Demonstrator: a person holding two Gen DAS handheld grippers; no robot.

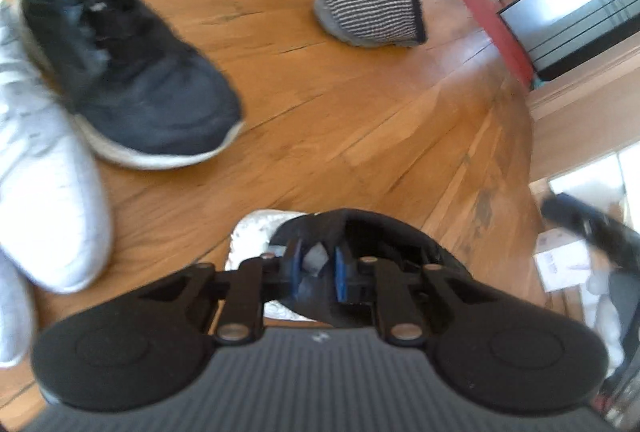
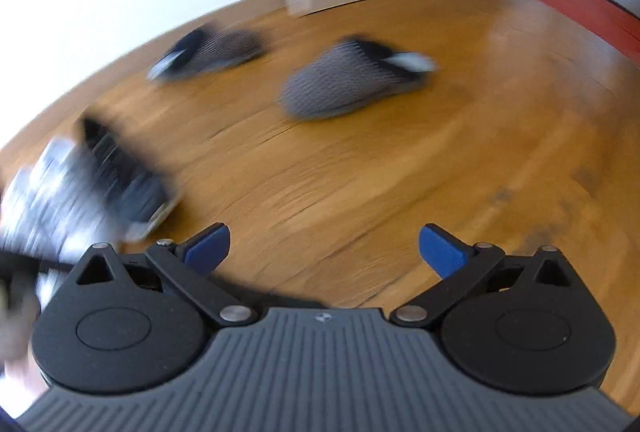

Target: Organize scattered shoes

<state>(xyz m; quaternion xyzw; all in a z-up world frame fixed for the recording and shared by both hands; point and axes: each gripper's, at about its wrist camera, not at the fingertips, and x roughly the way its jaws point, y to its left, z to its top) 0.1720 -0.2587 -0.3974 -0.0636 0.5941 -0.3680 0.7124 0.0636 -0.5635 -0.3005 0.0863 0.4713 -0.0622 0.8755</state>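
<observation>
Left hand-held gripper [image 1: 316, 266] pinches black sneaker [image 1: 360, 232]; right hand-held gripper [image 2: 323, 252] hovers spread.

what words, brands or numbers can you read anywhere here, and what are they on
None can be read.
Small white mark on the left tool body: a logo, no letters.
Same mark on the right tool body: too small.
Papers at the floor edge: print too blurred.
Black sneaker, striped slipper: no label visible.

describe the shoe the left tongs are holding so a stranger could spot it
Start at the wooden floor, nearest the left wrist camera. The left tongs pinch the collar of a black sneaker with a white sole, the only shoe gripped; its black twin lies free.
</observation>
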